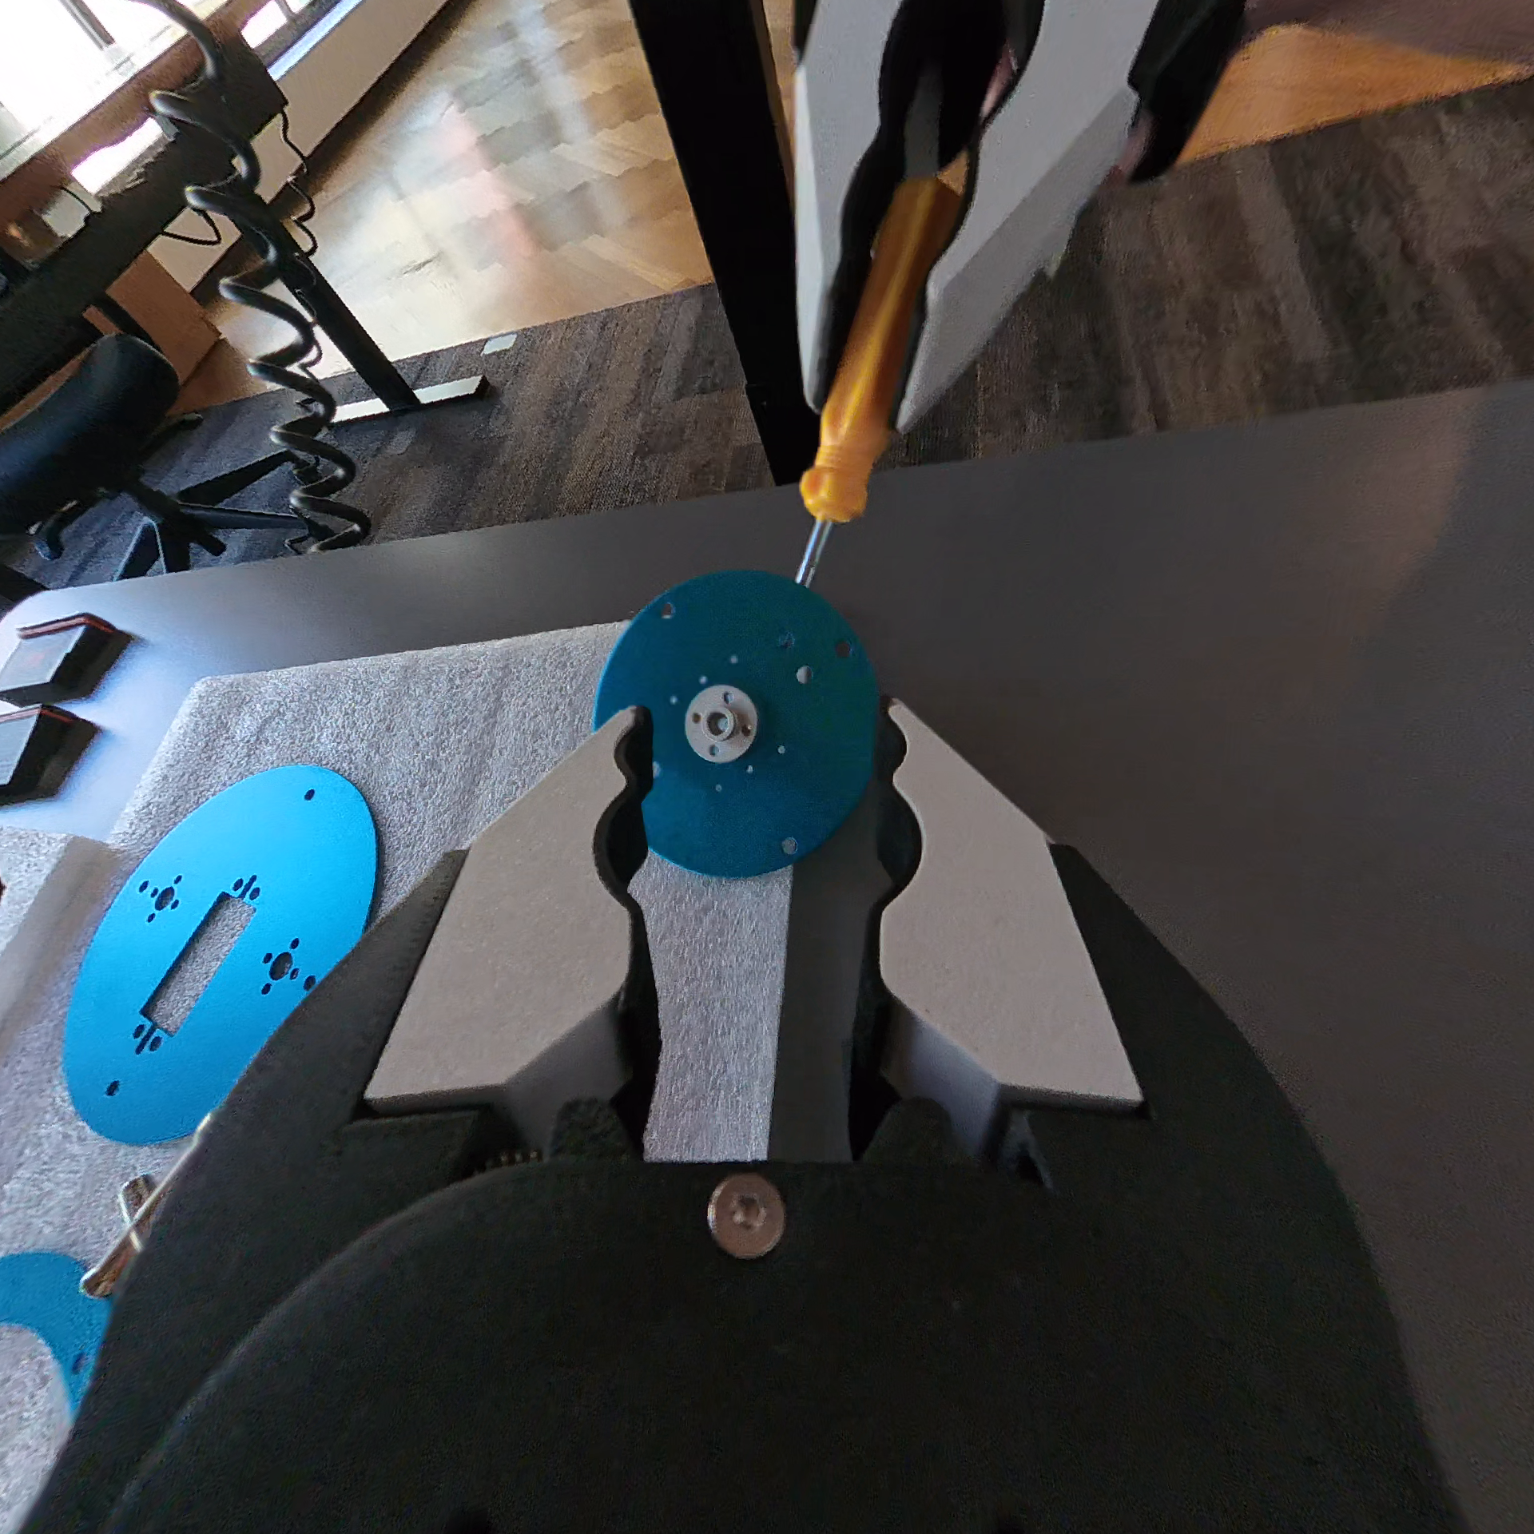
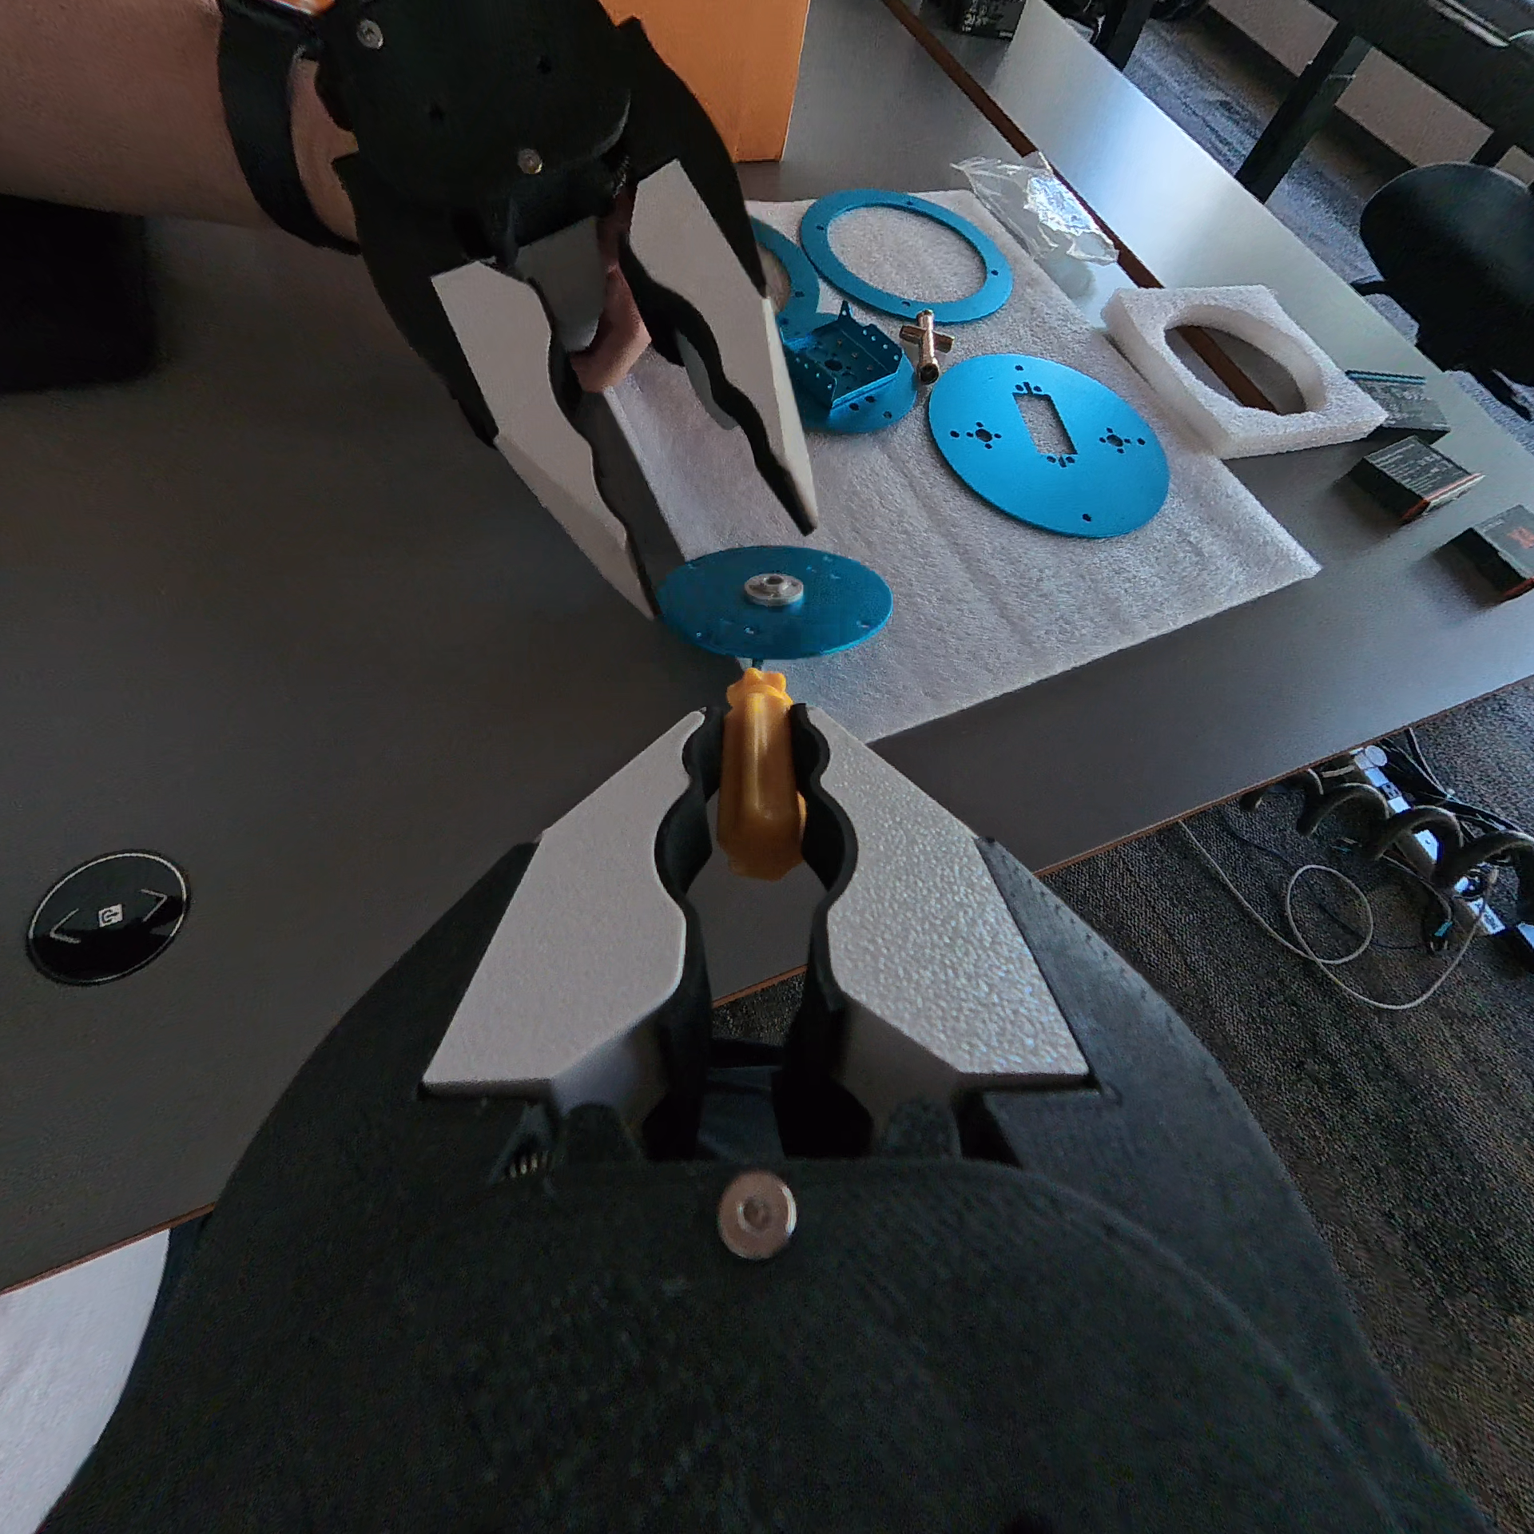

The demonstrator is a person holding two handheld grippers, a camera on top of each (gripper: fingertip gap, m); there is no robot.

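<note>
The left gripper [image 1: 759, 722], its grey textured fingers [image 1: 531, 896] lined with wavy black pads, is clamped on the edges of a matte blue disc [image 1: 747, 747] with a small metal hub [image 1: 720, 719], held raised over the white foam sheet [image 1: 432, 705] at the table [image 1: 1162, 664] edge. The right gripper [image 2: 759, 722] is closed on a translucent amber screwdriver [image 2: 759, 797], whose thin steel shaft is hidden behind the disc's far rim. A flat slotted blue plate [image 1: 224, 955] lies on the foam.

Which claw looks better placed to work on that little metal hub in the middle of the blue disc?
Probably the right claw: it is shut on the yellow screwdriver, pointing toward the blue disc. The left claw is busy gripping that disc by its edges.
</note>
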